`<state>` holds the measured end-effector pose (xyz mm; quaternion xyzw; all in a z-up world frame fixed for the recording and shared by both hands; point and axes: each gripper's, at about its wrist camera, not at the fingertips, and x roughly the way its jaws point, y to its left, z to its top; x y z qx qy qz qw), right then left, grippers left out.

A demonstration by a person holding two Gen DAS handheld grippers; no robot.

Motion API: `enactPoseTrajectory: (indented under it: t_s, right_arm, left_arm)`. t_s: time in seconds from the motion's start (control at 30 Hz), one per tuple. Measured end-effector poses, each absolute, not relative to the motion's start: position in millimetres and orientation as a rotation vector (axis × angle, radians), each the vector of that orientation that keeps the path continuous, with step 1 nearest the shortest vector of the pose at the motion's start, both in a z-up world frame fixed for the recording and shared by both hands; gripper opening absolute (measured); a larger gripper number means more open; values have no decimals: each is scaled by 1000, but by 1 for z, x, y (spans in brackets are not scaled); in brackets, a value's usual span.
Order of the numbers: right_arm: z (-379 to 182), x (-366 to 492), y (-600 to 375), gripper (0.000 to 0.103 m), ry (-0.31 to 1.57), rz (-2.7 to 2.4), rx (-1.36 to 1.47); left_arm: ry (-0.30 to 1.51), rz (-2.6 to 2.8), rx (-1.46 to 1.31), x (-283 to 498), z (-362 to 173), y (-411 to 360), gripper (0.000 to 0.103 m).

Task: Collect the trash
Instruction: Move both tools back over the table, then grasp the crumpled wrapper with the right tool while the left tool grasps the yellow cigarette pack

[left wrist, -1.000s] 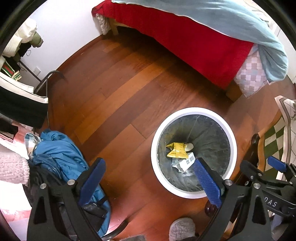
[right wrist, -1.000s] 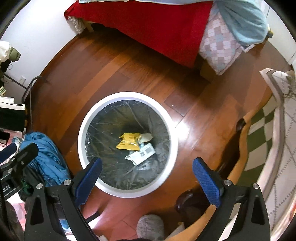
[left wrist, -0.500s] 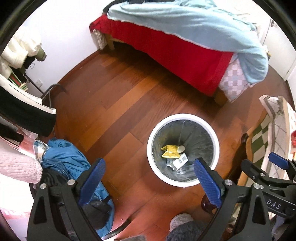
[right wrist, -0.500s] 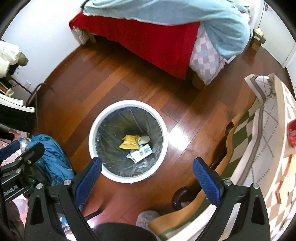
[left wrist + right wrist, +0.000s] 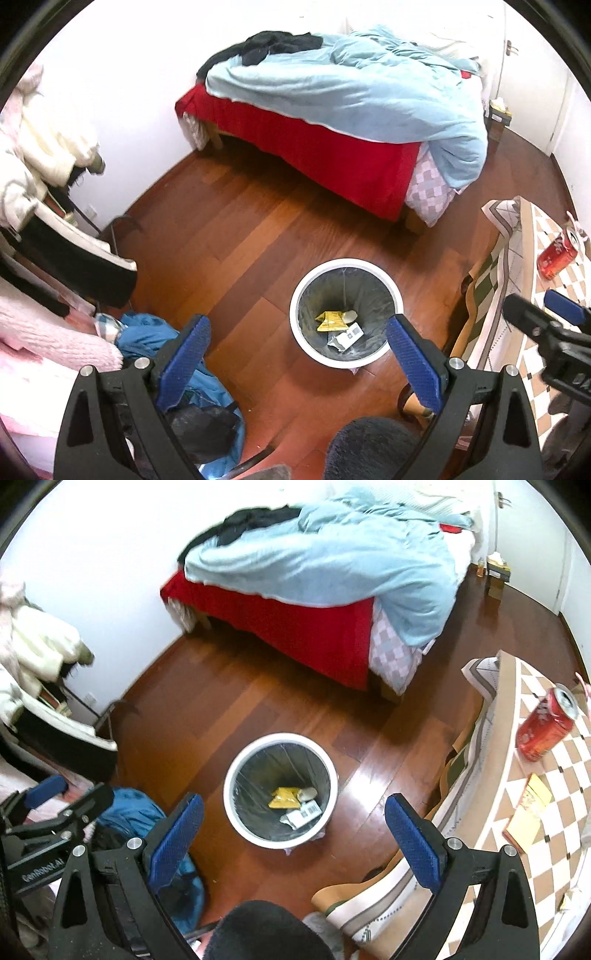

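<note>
A: Right wrist view: a red soda can (image 5: 546, 728) is noted upright on the checkered tabletop (image 5: 554, 812), far right of the right gripper (image 5: 293, 843). Its long axis is read as vertical, though tilted by the lens. A yellow paper (image 5: 529, 806) is seen lying flat on the tabletop, nearer than the can.

B: Which gripper is judged nearer?

A: The right one. In the left wrist view the right gripper is seen between the left gripper (image 5: 297, 360) and the can. A reach up and to the right is expected to be called for.

B: Gripper state?

A: Both are held wide apart, nothing between the blue pads (image 5: 177, 840), nothing touched.

B: And the bin?

A: A white trash bin (image 5: 236, 775) with a grey liner is placed on the wooden floor (image 5: 207, 709), centred ahead of the right gripper, left of the tabletop. A yellow wrapper (image 5: 283, 798) and a white barcoded packet (image 5: 304, 812) are already inside.
</note>
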<state>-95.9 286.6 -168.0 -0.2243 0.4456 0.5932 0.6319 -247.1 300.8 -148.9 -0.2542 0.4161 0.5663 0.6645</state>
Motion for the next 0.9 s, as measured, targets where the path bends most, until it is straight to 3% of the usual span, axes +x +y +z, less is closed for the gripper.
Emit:
enactPoseTrajectory:
  t_s: [0.17, 0.37, 0.67, 0.9]
  right_arm:
    - [-149, -57, 242, 100, 1079, 1318, -363]
    - [-160, 33, 166, 100, 1128, 1109, -246]
    - [-232, 198, 40, 100, 1217, 665, -218]
    - [-272, 243, 12, 99, 1250, 589, -269]
  left_arm:
    - [928, 1214, -517, -197, -146, 278, 97]
    - [1006, 991, -516, -89, -188, 247, 97]
    - [1159, 716, -450, 80, -259, 216, 97]
    - [1253, 631, -368, 151, -301, 209, 96]
